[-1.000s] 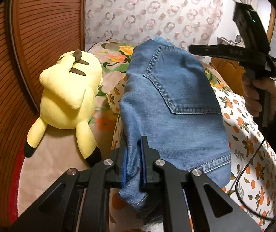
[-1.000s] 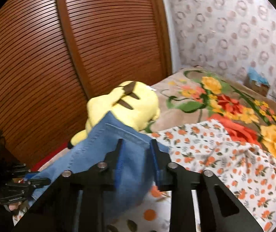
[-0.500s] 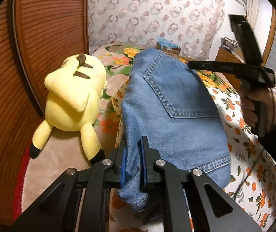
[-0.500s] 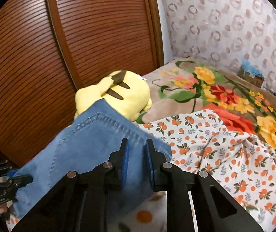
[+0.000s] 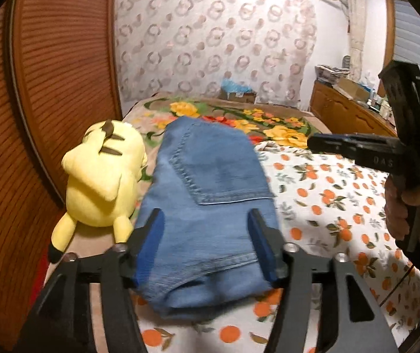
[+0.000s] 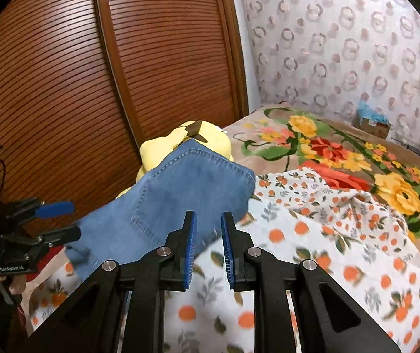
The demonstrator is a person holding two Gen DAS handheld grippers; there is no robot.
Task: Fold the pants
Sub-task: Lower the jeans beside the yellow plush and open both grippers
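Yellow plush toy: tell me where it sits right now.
In the left wrist view the yellow plush toy lies on the bed at the left, between the brown slatted door and the folded jeans, close against the jeans.

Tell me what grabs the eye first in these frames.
The folded blue jeans lie mid-bed on an orange-print sheet, back pocket up. A yellow Pikachu plush lies beside them toward the slatted wooden door. The left gripper has just been opening and stands wide, clear of the denim; the right gripper grips nothing.
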